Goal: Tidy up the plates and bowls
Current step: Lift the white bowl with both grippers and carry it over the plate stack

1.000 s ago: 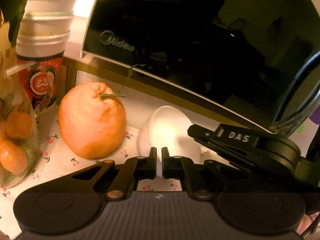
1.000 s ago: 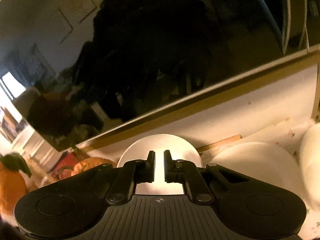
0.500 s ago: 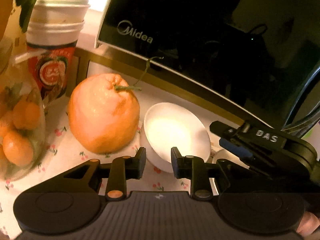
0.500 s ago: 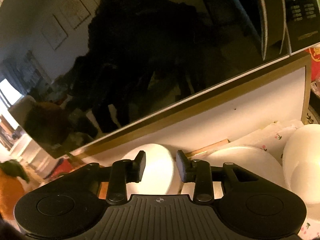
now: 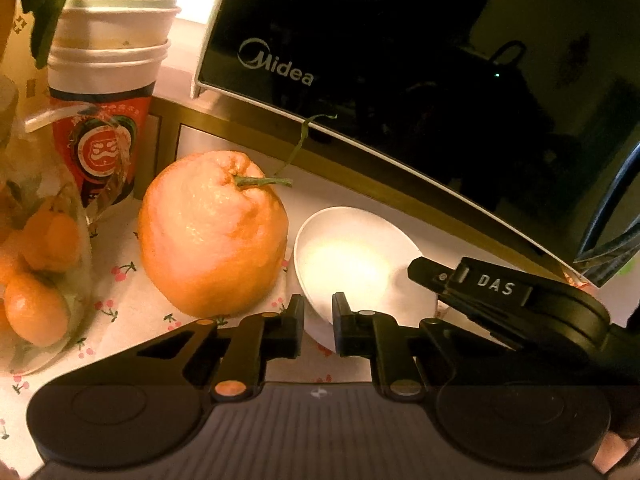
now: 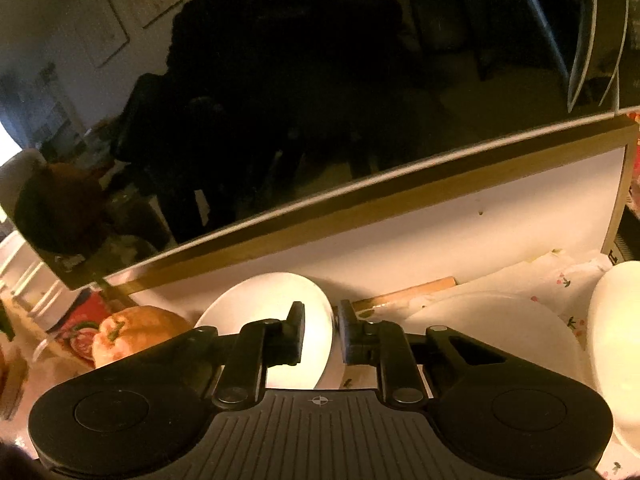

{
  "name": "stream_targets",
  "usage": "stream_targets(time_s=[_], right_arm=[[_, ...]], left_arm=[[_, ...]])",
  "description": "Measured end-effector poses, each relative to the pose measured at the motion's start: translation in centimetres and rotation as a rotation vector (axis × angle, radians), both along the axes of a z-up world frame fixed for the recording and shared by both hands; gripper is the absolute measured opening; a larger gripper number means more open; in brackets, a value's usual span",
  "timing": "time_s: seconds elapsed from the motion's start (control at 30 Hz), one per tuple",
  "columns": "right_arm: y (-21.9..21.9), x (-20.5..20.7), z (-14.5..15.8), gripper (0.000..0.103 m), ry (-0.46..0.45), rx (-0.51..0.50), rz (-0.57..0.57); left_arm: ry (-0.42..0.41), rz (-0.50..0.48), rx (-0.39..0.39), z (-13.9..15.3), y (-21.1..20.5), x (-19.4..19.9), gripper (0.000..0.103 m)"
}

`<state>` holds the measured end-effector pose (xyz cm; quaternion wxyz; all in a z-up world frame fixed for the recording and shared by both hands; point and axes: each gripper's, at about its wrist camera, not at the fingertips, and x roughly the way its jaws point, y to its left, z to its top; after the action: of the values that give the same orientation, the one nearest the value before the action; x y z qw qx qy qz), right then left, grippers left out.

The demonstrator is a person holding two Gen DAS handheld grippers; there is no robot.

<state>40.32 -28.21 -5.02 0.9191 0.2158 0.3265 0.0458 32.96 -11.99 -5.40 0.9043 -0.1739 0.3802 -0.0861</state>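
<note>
A small white bowl (image 5: 360, 264) rests on the cherry-print cloth (image 5: 120, 300) beside a big orange fruit (image 5: 212, 236), in front of the black Midea microwave (image 5: 400, 80). My left gripper (image 5: 318, 326) is open, its fingertips on either side of the bowl's near rim, not gripping. The right gripper's black body (image 5: 520, 304) lies over the bowl's right side. In the right wrist view my right gripper (image 6: 322, 334) is open with the same bowl's (image 6: 264, 308) right edge between its fingers. A white plate (image 6: 492, 328) and a white bowl (image 6: 616, 340) sit to the right.
A stack of paper cups (image 5: 104, 80) and a clear jar of small oranges (image 5: 36, 272) stand at the left. The microwave sits on a gold-edged white stand (image 6: 440, 232) close behind the dishes. A wooden stick (image 6: 408, 292) lies by the stand.
Both grippers went from shut on the small bowl's rim to open. The bowl dropped from tilted up to resting flat on the cloth, and both grippers drew back a little.
</note>
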Motion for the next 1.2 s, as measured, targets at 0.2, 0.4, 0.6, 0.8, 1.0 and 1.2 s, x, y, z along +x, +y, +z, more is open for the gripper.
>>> stream_targets(time_s=[0.2,0.4,0.6,0.8,1.0,1.2], right_arm=[[-0.8,-2.4,1.8,0.018,0.027,0.021,0.028],[-0.7,-5.6,3.5,0.018,0.052,0.021,0.089],[0.1,-9.4,4.9,0.018,0.084,0.046,0.168],[-0.2,-12.4,4.9,0.018,0.124,0.028,0.2],[-2.1,-15.2,4.3,0.019,0.163,-0.009,0.212],[-4.1,-17.0,3.1,0.019,0.212,-0.004,0.228]], left_arm=[[0.008,-0.022,-0.018,1.0,1.0,-1.5,0.012],[0.039,-0.047,-0.037,2.0,2.7,-4.2,0.012],[0.061,-0.069,-0.025,2.7,4.7,-6.7,0.012],[0.075,-0.132,-0.035,2.2,4.9,-8.8,0.012],[0.089,-0.235,0.001,1.3,2.7,-10.0,0.012],[0.087,-0.338,0.065,1.0,1.1,-11.1,0.012]])
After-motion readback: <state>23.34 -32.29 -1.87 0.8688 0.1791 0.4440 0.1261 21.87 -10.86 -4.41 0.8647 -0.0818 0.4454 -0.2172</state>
